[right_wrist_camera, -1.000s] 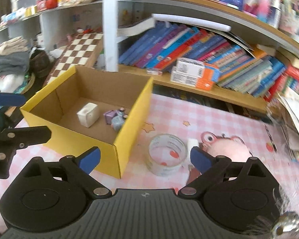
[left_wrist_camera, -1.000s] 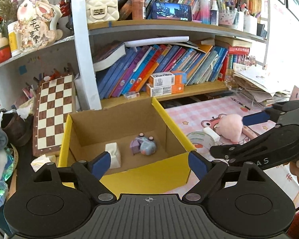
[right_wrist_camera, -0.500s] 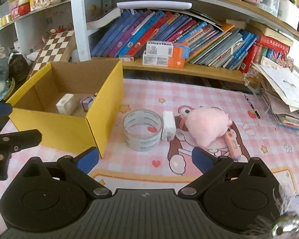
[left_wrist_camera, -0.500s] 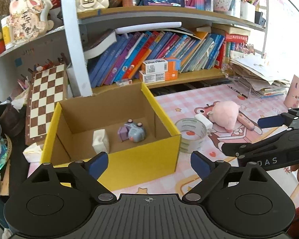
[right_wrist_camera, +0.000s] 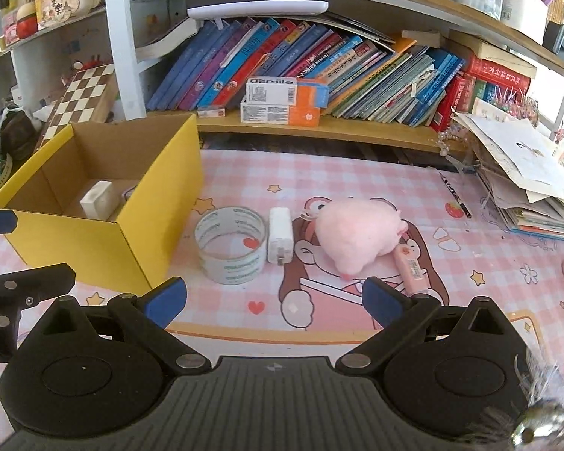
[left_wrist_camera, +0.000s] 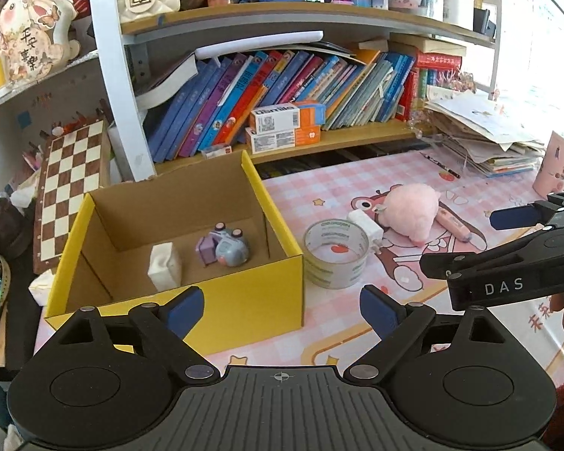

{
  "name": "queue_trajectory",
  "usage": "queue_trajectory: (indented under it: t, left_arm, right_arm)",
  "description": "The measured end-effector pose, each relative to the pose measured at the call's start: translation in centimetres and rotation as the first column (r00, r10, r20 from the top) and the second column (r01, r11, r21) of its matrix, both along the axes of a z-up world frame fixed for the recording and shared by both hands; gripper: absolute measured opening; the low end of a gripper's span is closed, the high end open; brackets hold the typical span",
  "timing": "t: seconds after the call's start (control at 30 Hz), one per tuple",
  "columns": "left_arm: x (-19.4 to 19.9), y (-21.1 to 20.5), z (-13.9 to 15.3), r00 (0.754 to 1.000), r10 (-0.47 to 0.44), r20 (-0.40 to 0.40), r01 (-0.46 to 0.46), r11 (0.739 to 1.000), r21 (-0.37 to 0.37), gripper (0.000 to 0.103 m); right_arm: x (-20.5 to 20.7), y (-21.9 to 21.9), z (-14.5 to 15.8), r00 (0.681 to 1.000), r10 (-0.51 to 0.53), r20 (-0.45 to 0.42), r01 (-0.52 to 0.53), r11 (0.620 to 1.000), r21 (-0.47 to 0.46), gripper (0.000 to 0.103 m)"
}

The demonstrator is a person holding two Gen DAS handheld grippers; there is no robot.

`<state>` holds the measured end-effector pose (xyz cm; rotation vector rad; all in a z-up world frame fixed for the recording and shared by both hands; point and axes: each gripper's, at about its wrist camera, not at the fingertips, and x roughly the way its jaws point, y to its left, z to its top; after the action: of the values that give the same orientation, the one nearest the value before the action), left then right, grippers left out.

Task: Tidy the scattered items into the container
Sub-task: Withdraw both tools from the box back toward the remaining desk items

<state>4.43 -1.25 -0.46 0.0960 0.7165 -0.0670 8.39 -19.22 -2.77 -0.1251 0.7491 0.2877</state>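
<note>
A yellow cardboard box point(left_wrist_camera: 244, 300) point(right_wrist_camera: 94, 240) stands at the left of the pink mat. In it lie a white block point(left_wrist_camera: 164, 267) point(right_wrist_camera: 97, 197) and a small grey-purple toy point(left_wrist_camera: 225, 250). On the mat to its right lie a clear tape roll point(right_wrist_camera: 230, 244) point(left_wrist_camera: 336, 253), a white charger point(right_wrist_camera: 280, 235) point(left_wrist_camera: 366, 223), a pink plush point(right_wrist_camera: 357, 235) point(left_wrist_camera: 411, 212) and a pink marker point(right_wrist_camera: 410, 267) point(left_wrist_camera: 453, 223). My left gripper point(left_wrist_camera: 282, 308) is open and empty before the box. My right gripper point(right_wrist_camera: 274, 298) is open and empty, near side of the tape and charger.
A bookshelf full of books point(right_wrist_camera: 319, 64) runs along the back. A chessboard point(left_wrist_camera: 71, 184) leans at the left. A paper stack point(right_wrist_camera: 526, 176) sits at the right edge. A pink cup point(left_wrist_camera: 556, 165) stands at the far right.
Both grippers have pulled back from the box. The right view has swung right, from the box to the tape, charger and plush. Both stay open and empty.
</note>
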Motion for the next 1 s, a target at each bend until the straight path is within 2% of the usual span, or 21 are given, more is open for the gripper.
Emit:
queue_trajectory:
  t: [0.77,1.0]
  left_arm:
    - [2.5,-6.4,-1.6,0.998,0.037,-0.043,-0.036,0.999,0.002,0.092]
    - [3.4,-7.7,-2.2,0.998,0.039,-0.050,-0.038,0.999,0.025,0.092]
  right_arm:
    - [3.0,-6.7,-1.6,0.999,0.018,-0.043,-0.018,1.000,0.005,0.101]
    - [4.1,-8.0,-2.4,0.998,0.024,-0.064,-0.023,1.000,0.018,0.101]
